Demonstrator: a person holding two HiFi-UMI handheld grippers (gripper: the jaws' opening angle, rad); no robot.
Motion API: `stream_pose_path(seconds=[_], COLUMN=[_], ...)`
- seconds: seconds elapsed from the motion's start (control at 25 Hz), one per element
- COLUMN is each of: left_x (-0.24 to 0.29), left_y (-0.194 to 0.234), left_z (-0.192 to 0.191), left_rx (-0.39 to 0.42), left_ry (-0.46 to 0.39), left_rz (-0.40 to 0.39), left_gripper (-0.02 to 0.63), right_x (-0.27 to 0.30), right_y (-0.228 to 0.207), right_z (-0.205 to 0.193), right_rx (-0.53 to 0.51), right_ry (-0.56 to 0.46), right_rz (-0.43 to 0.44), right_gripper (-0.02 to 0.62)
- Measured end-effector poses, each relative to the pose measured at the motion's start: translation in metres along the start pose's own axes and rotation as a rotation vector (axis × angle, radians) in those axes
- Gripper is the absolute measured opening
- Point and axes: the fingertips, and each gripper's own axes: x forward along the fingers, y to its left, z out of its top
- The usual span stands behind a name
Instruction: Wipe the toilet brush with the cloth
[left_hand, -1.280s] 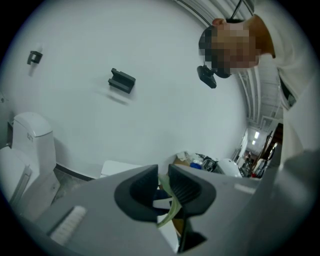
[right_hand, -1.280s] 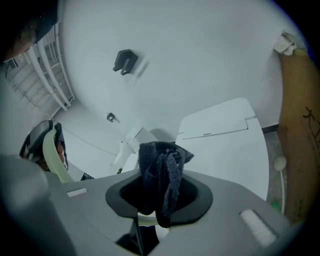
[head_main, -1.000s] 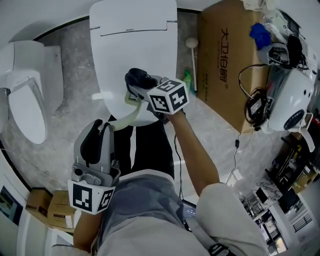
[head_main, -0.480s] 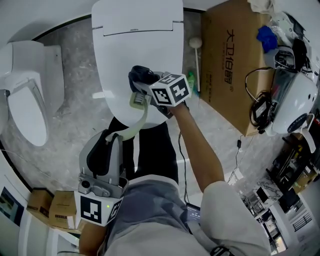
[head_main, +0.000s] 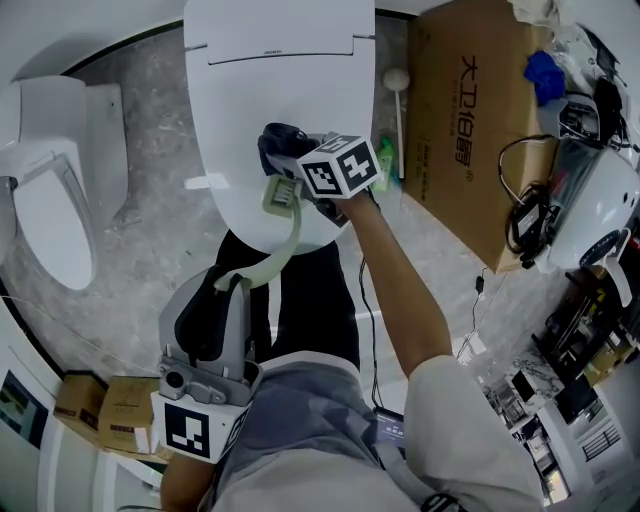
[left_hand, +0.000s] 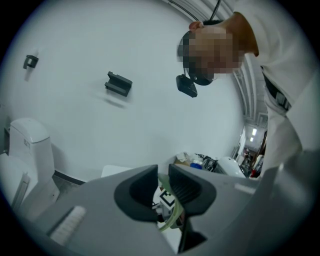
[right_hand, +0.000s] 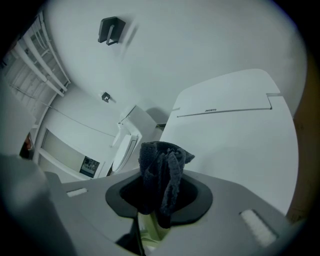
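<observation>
A pale green toilet brush (head_main: 288, 232) arcs from my left gripper (head_main: 228, 292) up to my right gripper (head_main: 287, 158) over the toilet lid. The left gripper, low in the head view, is shut on the brush's handle end (left_hand: 173, 219). The right gripper is shut on a dark cloth (head_main: 281, 143), which bunches between its jaws (right_hand: 161, 176) and presses against the brush's upper end (head_main: 282, 194). In the right gripper view a strip of pale green brush (right_hand: 149, 226) shows just below the cloth. The left gripper (left_hand: 161, 186) points toward the right gripper's marker cube.
A white toilet with closed lid (head_main: 280, 90) lies under the right gripper. A second toilet (head_main: 50, 200) stands at the left. A large cardboard box (head_main: 480, 120), a white-headed stick (head_main: 397, 82), a green bottle (head_main: 384, 160) and a white appliance with cables (head_main: 590, 210) crowd the right. Small boxes (head_main: 100, 415) sit bottom left.
The left gripper has drawn back toward the person with the handle. The right gripper and cloth have shifted up over the lid, so more handle shows between the two grippers.
</observation>
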Motion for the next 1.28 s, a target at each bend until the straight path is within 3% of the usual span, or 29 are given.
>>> stream_pose_path(seconds=[0.48,1.28], left_x=[0.001,0.001], left_y=[0.003,0.004], left_z=[0.002,-0.001], left_rx=[0.02,-0.013], left_ry=[-0.016,-0.027], left_rz=[0.012,0.031], left_gripper=[0.0,0.0], right_x=[0.016,0.028], right_y=[-0.013,-0.045], right_z=[-0.007,-0.021], right_rx=[0.012,0.105], right_ry=[0.042,0.007], right_rz=[0.007,-0.043], right_gripper=[0.107,0.109])
